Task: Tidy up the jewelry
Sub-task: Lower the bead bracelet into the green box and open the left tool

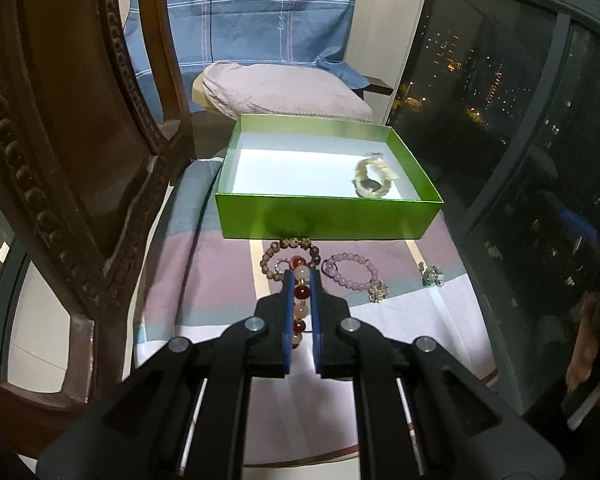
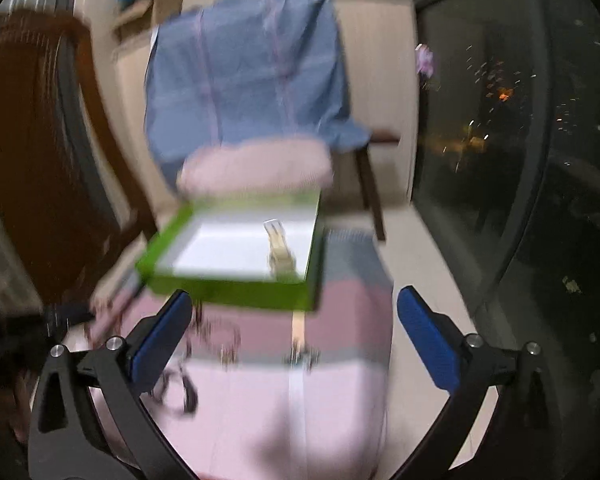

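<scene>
My left gripper (image 1: pixel 302 276) is shut on a bracelet of red, white and orange beads (image 1: pixel 302 292), which runs between its blue pads above the cloth. Just beyond it stands an open green box (image 1: pixel 328 220) with a white floor; a cream watch-like band (image 1: pixel 374 180) lies in its right end. A brown bead bracelet (image 1: pixel 274 260), a lilac bead bracelet (image 1: pixel 352 274) and two small charm pieces (image 1: pixel 378 292) (image 1: pixel 432 276) lie on the cloth before the box. In the blurred right wrist view my right gripper (image 2: pixel 294 294) stands wide open and empty in front of the green box (image 2: pixel 228 292).
A carved wooden chair back (image 1: pixel 60 160) rises close on the left. Behind the box is a chair with a pink cushion (image 1: pixel 284 92) and a blue cloth (image 1: pixel 240 12). A dark window (image 1: pixel 500 120) runs along the right. A person's hand (image 1: pixel 592 360) shows at the lower right.
</scene>
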Action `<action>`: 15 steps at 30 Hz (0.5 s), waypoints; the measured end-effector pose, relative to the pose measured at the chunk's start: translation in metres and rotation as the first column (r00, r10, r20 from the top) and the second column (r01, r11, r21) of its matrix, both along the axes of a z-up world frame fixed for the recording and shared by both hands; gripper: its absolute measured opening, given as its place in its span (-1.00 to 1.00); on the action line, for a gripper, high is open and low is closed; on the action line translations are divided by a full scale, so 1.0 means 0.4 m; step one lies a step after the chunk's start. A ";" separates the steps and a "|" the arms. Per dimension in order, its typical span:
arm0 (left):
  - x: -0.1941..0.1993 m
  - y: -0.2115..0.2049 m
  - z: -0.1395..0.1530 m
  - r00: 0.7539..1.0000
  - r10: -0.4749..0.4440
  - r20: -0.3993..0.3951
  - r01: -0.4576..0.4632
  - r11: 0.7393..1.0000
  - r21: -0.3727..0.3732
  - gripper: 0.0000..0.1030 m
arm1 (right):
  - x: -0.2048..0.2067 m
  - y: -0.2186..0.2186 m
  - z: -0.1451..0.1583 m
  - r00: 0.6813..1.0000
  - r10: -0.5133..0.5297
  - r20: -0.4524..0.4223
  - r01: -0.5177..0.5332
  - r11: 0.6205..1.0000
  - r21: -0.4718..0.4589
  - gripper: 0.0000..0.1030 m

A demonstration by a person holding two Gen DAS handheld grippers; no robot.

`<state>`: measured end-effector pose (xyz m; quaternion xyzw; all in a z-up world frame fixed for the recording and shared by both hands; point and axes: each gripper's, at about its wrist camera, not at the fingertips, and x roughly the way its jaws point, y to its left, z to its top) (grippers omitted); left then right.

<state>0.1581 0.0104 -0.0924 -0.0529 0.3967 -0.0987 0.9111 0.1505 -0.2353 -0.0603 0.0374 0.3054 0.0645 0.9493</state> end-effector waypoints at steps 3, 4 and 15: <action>0.013 -0.011 -0.005 1.000 0.004 -0.006 -0.004 1.000 0.008 -0.85 | 0.006 0.020 -0.021 0.999 0.035 -0.026 -0.037 0.998 -0.047 0.94; 0.022 -0.012 -0.006 1.000 0.004 -0.011 -0.004 1.000 -0.001 -0.85 | 0.008 0.016 -0.022 0.999 0.031 -0.028 -0.033 0.998 -0.052 0.94; 0.317 -0.071 0.104 0.998 0.032 0.051 -0.035 0.998 0.045 -0.82 | 0.042 -0.059 -0.045 0.994 -0.005 -0.107 0.011 0.999 0.052 0.94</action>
